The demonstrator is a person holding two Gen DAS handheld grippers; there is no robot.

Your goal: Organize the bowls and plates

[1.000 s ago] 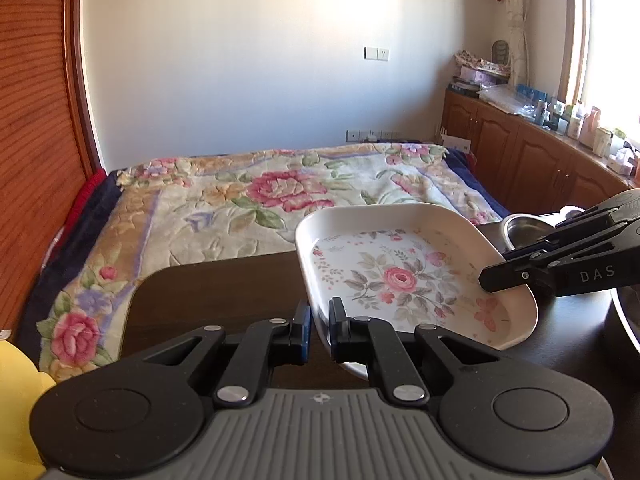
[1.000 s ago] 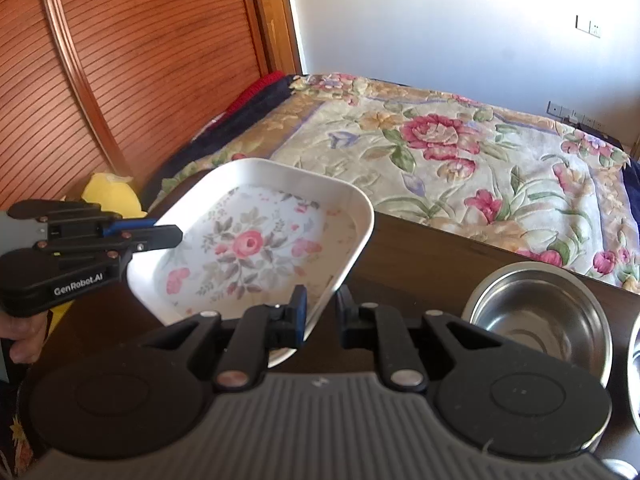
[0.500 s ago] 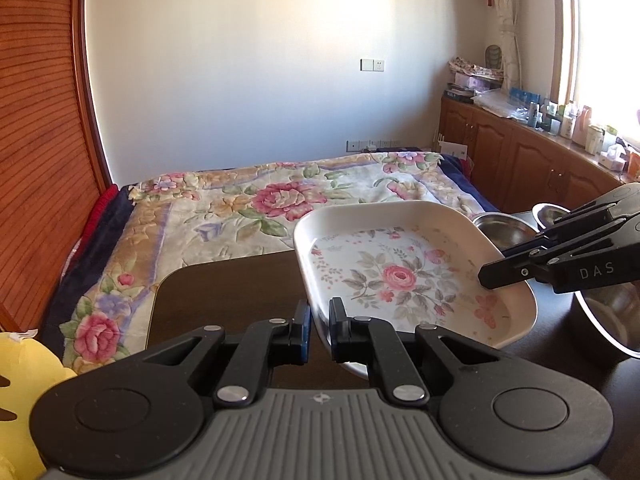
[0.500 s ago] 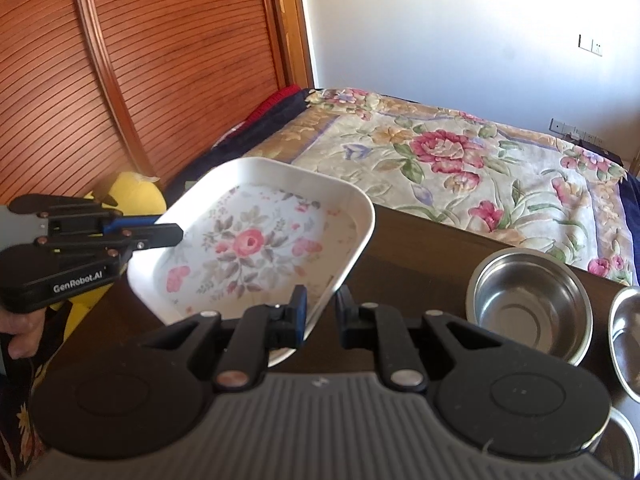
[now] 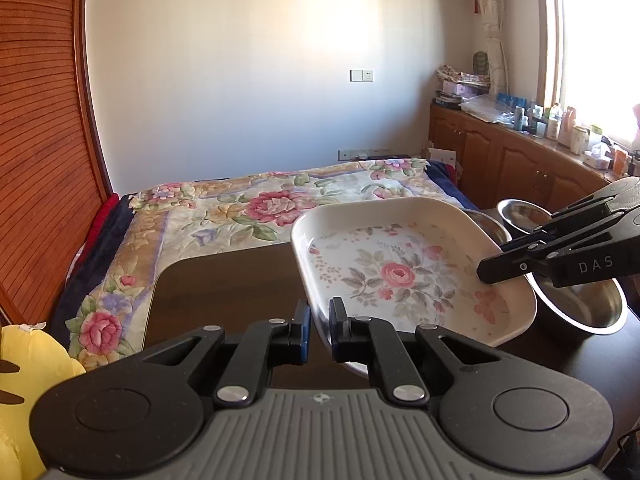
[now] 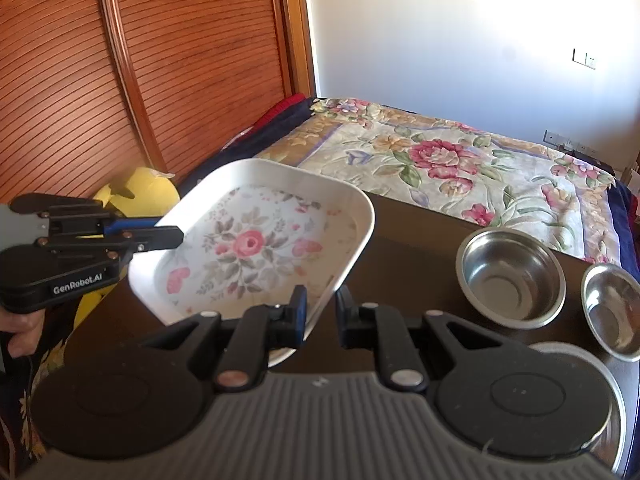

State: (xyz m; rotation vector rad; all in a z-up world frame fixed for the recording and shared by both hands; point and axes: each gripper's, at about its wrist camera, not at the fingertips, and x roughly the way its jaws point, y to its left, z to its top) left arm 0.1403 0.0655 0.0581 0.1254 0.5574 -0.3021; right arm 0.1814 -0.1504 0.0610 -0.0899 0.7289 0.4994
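Above a dark wooden surface (image 5: 224,280) at the foot of a flower-quilted bed (image 5: 248,216), a white rectangular plate (image 5: 400,276) with a pink rose print is held clear of the wood by two handheld tools. On the left, beside a yellow plush toy (image 6: 140,196), a hand (image 6: 20,330) grips the left claw (image 5: 318,330), whose fingers are closed on the plate's near rim in its own camera; from the other camera that claw (image 6: 172,234) reaches in from the side and pinches the plate's left edge. The plate (image 6: 256,248) sits tilted, its far corner raised toward the bed. At centre, the right claw (image 6: 322,316) clamps the plate's opposite edge between its two fingers, and in the left camera it (image 5: 490,268) enters from the right, marked "DAS". Further right, three steel bowls rest on the surface: a larger bowl (image 6: 512,276), a smaller bowl (image 6: 612,316) just beside it, and a third bowl (image 6: 612,420) partly hidden behind the tool body. Wooden cabinets (image 5: 512,164) line the window wall.
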